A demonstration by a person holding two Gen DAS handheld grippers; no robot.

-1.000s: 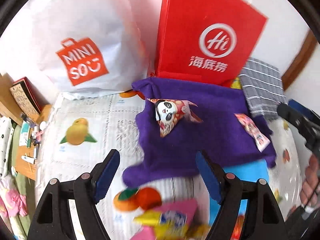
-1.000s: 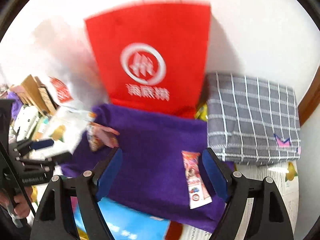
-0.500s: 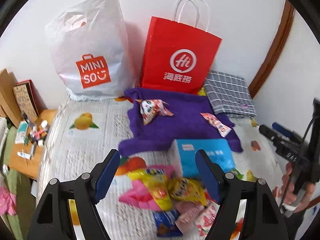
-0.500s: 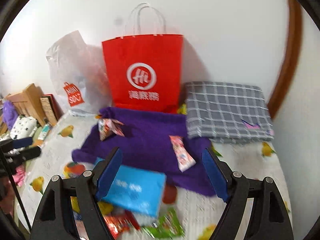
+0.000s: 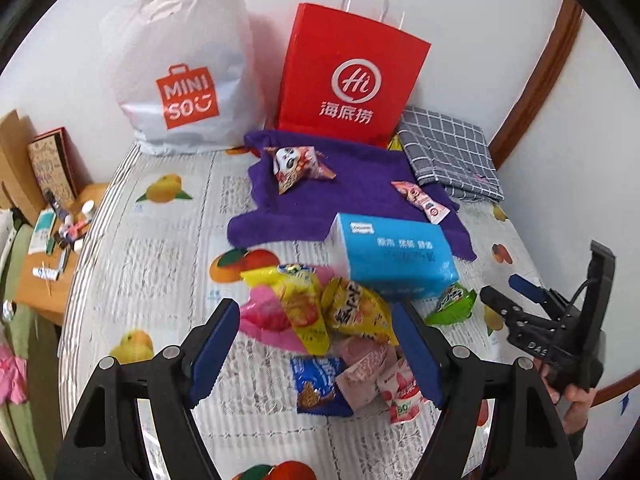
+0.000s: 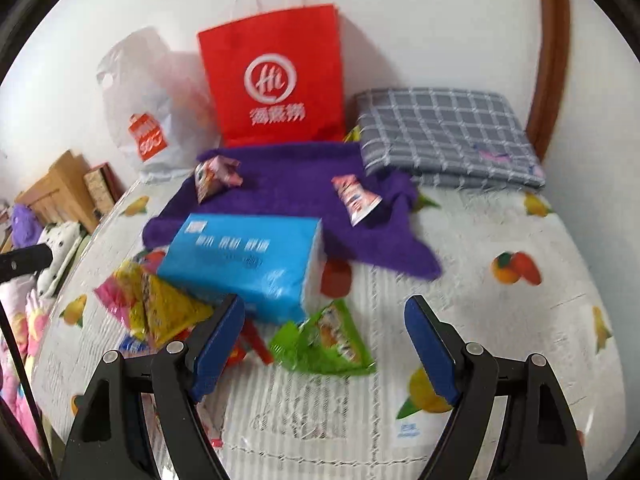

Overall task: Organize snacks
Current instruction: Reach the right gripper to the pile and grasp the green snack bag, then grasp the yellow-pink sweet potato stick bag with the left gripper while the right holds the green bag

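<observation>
A heap of snack packets lies on the near bed (yellow, pink, blue, all flat and overlapping). A green packet lies just right of it. Farther off, a panda packet and a pink stick packet rest on purple cloth.

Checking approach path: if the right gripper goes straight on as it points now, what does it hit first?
Probably the green snack packet, lying between and just ahead of the open right gripper; the blue tissue pack sits behind it. Depth is uncertain.

A white bedsheet printed with orange and yellow fruit holds a purple towel, a bright blue tissue pack and yellow, pink, green and blue snack packets. Behind stand a red paper bag with white lettering, a white plastic bag with an orange logo, and a grey checked cloth.
</observation>
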